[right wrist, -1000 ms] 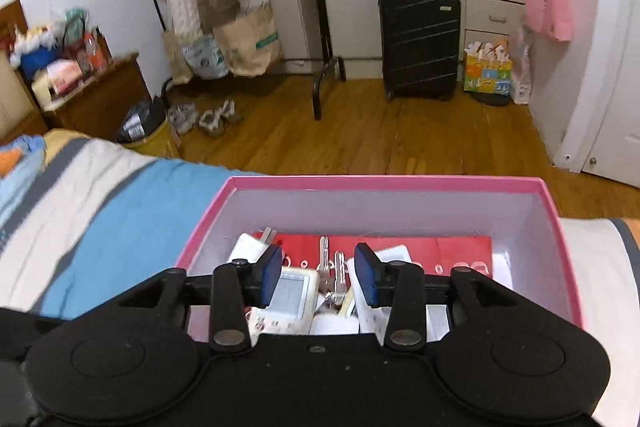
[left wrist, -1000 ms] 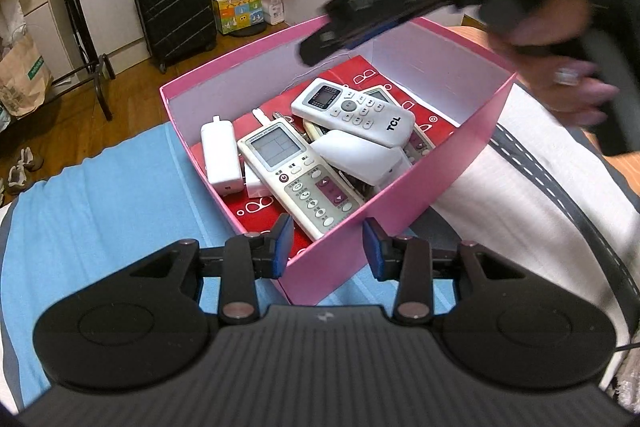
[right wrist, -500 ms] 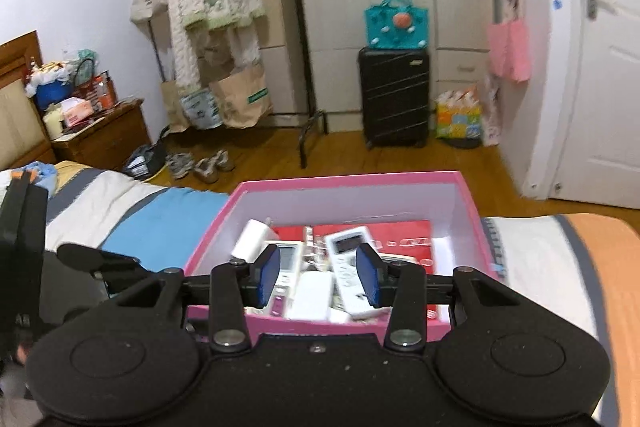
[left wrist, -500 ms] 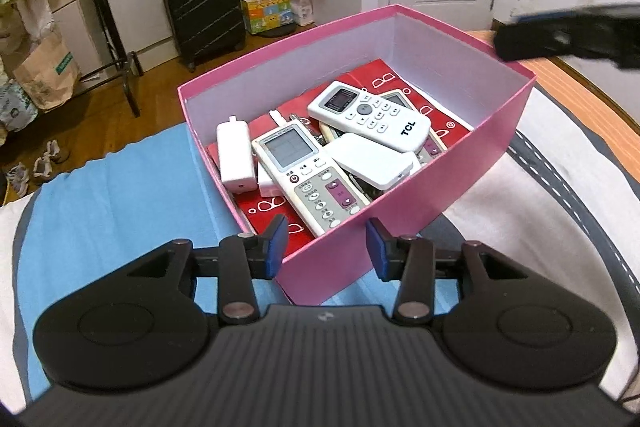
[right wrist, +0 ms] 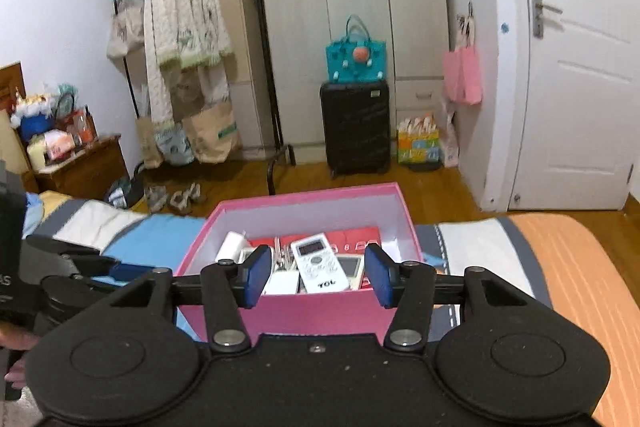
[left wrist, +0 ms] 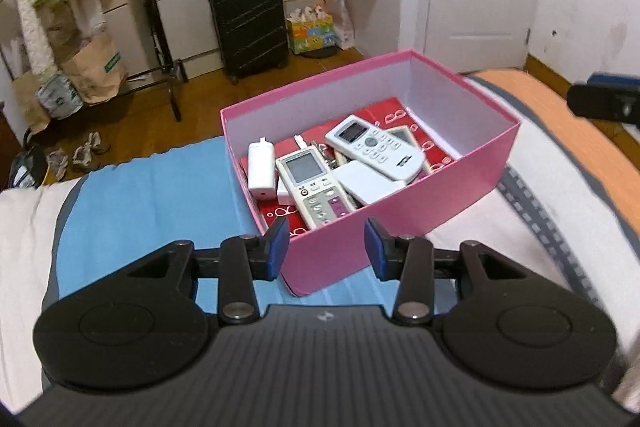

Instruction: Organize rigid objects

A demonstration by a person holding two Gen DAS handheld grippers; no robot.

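both grippers hang over the striped bedspread (left wrist: 560,195) with nothing in them. left gripper (left wrist: 326,247) has its blue-padded fingers spread wide, just short of the near corner of the pink cardboard box (left wrist: 400,215), not touching it. right gripper (right wrist: 316,277) is likewise spread and empty, its pads framing the box's (right wrist: 312,311) near wall from the other side.

ahead of the left gripper, inside the box, lie a white remote with a grey screen and coloured buttons (left wrist: 314,187), a longer white air-conditioner remote (left wrist: 374,147) resting partly across the others, a plain white flat rectangular device (left wrist: 366,183), a white plug-in charger (left wrist: 261,167) toward the left wall, and what look like metal keys (right wrist: 282,255) half buried between them. everything rests on a red patterned sheet (left wrist: 424,143) lining the bottom.

judging from this, the gathering looks essentially done: no loose rigid item shows on the bedding around either tool. what may remain is tidying the overlapping pile, or nothing at all.
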